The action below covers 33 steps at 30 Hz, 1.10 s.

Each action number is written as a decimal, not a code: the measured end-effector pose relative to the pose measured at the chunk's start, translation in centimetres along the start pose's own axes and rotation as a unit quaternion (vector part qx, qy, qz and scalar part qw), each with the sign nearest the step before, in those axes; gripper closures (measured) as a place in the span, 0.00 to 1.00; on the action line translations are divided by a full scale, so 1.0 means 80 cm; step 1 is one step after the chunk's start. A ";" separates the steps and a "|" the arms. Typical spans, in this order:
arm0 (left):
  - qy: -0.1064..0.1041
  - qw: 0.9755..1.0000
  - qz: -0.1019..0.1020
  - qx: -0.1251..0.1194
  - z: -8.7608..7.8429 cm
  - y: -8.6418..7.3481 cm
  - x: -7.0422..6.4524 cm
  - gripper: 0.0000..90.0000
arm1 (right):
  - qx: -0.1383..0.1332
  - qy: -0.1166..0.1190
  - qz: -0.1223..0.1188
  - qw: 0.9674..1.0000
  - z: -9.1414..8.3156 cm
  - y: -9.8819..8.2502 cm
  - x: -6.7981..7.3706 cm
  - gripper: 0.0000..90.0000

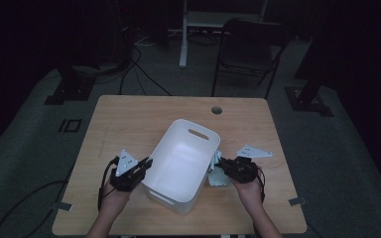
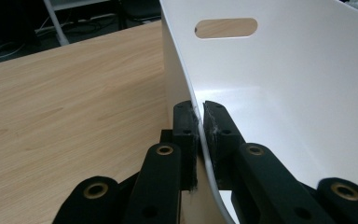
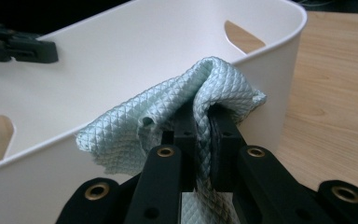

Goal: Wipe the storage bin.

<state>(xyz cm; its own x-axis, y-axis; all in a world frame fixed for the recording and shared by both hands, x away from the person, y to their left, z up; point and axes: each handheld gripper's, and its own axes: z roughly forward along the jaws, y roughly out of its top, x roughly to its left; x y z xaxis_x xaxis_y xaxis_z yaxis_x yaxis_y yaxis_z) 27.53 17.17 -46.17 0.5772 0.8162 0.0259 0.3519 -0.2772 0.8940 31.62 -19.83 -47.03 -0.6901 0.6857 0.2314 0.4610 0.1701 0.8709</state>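
Cloth (image 3: pixel 177 112), pale mint with a quilted diamond weave, hangs pinched in the closed right claw (image 3: pixel 204 126), just outside the right wall of the white plastic tub (image 1: pixel 181 163) and bunched against its rim. Left claw (image 2: pixel 200 126) is clamped on the tub's left wall, 1 pad inside, 1 outside. Tub stands on the wooden table (image 1: pixel 129 119).

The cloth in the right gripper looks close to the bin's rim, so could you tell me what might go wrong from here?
1. The cloth is pinched by one fold, with loose fabric below the right gripper; it may snag outside the rim.
2. The left gripper clamps only the thin wall of the white bin, which may tip or slip.
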 end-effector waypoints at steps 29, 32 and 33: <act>0.001 1.000 -0.004 -0.001 0.001 0.000 0.000 0.93 | 0.089 -0.031 0.021 0.995 0.049 -0.042 -0.030 0.93; -0.001 1.000 -0.004 -0.002 0.001 0.000 0.000 0.93 | 0.105 -0.033 0.025 0.994 0.058 -0.049 -0.035 0.93; -0.002 1.000 -0.006 -0.002 0.001 0.000 0.001 0.93 | 0.109 -0.033 0.026 0.993 0.059 -0.050 -0.037 0.93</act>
<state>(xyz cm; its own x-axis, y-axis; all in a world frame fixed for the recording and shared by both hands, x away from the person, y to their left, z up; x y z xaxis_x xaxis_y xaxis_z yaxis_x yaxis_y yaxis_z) 27.59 17.19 -46.22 0.5758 0.8175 0.0145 0.3548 -0.2658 0.8964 34.43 -19.17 -53.26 -0.6277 0.7410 0.2384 0.6098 0.2777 0.7423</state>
